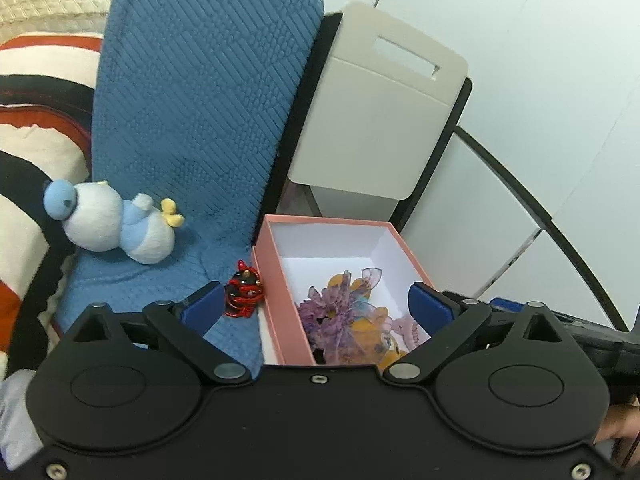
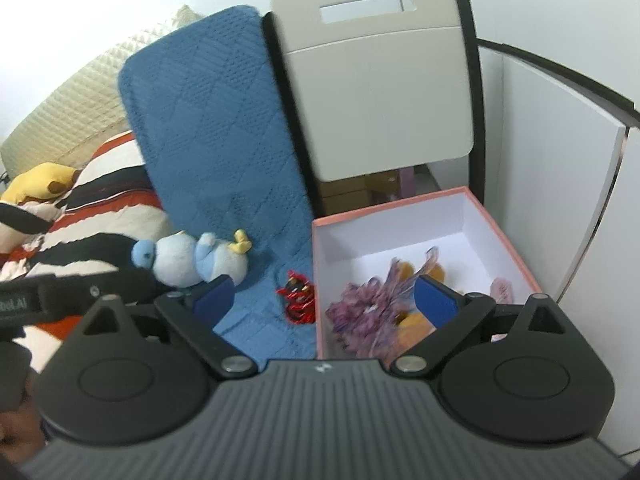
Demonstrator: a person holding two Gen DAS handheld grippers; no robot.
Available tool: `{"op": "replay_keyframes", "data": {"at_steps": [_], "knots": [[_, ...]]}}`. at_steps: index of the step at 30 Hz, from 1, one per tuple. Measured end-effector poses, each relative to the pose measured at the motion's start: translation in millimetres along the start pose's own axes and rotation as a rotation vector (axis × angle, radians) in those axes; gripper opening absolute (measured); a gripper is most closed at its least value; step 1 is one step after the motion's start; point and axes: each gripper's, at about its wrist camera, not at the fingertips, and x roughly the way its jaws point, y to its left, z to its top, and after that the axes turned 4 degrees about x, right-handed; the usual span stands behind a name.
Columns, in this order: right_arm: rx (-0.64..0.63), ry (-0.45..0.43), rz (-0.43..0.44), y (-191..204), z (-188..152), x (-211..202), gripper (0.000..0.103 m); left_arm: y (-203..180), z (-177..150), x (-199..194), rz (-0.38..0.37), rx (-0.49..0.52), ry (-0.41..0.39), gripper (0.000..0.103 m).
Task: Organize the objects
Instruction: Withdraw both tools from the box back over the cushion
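The left claw (image 1: 316, 304) is wide open and holds nothing. Its two blue pads (image 1: 204, 306) stand far apart. Just past its left pad sits a small red and black toy (image 1: 244, 295) on a blue cloth (image 1: 192, 120). The toy is right beside the pink box (image 1: 280, 300), close to its wall. The box is open on top and white inside. It lies in front of the claw, between the pads and a bit to the right. Inside it are a purple flower thing (image 1: 328, 312) and some orange and yellow toys (image 1: 390, 354), all mixed up.

The right claw (image 2: 324, 300) is wide open too, with nothing in it. The red toy shows between its pads, and the box sits toward its right pad.

Farther off to the left, a blue and white soft toy (image 1: 116, 224) with yellow feet lies on its side on the cloth. Behind the box stands a beige chair back (image 1: 376, 120) with a slot near its top. Far left is a striped blanket (image 1: 24, 152) in red, black and cream.
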Motion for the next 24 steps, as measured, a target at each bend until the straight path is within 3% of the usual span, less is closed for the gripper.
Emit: {"op": "replay_keyframes", "data": {"at_steps": [13,24], "knots": [[-0.033,-0.015,0.029,40,-49,-22,0.098,31,-41,-42,0.022,-0.003,-0.059,0.098],[-0.031,-0.017,0.087,47,-85,15,0.098,59,-80,-12,0.087,-0.026,-0.07,0.098]]}}
